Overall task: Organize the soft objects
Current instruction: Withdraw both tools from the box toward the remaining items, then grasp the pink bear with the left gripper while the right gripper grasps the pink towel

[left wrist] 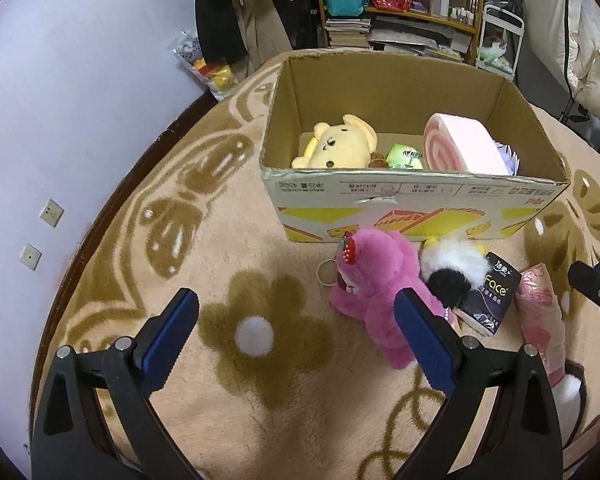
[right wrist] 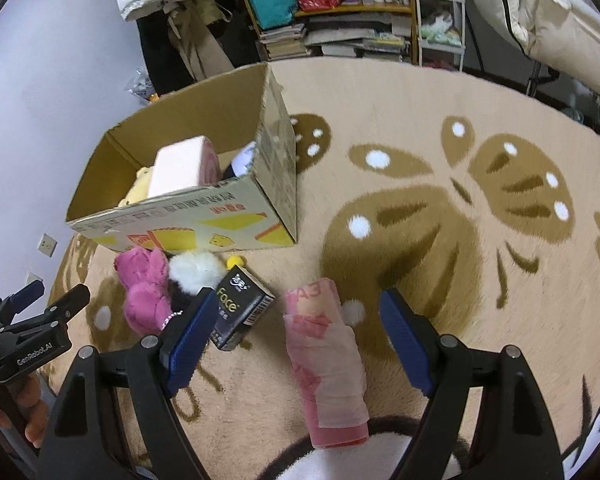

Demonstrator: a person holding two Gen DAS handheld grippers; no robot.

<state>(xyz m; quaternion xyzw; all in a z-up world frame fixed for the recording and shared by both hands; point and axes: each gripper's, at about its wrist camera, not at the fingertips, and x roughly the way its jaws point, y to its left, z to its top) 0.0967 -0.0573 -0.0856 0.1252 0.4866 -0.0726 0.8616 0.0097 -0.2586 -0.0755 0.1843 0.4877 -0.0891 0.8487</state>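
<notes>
An open cardboard box (left wrist: 412,196) (right wrist: 180,216) stands on the carpet and holds a yellow plush (left wrist: 336,144), a green pack (left wrist: 404,157) and a pink roll cushion (left wrist: 460,144) (right wrist: 184,164). In front of it lie a pink plush bear (left wrist: 376,284) (right wrist: 144,284), a white and black fluffy toy (left wrist: 452,272) (right wrist: 194,270), a black tissue pack (left wrist: 488,300) (right wrist: 240,308) and a pink rolled pack (left wrist: 540,316) (right wrist: 324,364). My left gripper (left wrist: 296,316) is open, left of the bear. My right gripper (right wrist: 296,320) is open above the pink rolled pack.
Beige carpet (right wrist: 460,240) with brown butterfly and flower patterns. A shelf (left wrist: 400,4) with bags, books and bottles stands behind the box. Hanging clothes (left wrist: 236,12) and a wall (left wrist: 80,80) are at left. Bedding (right wrist: 560,20) is at far right.
</notes>
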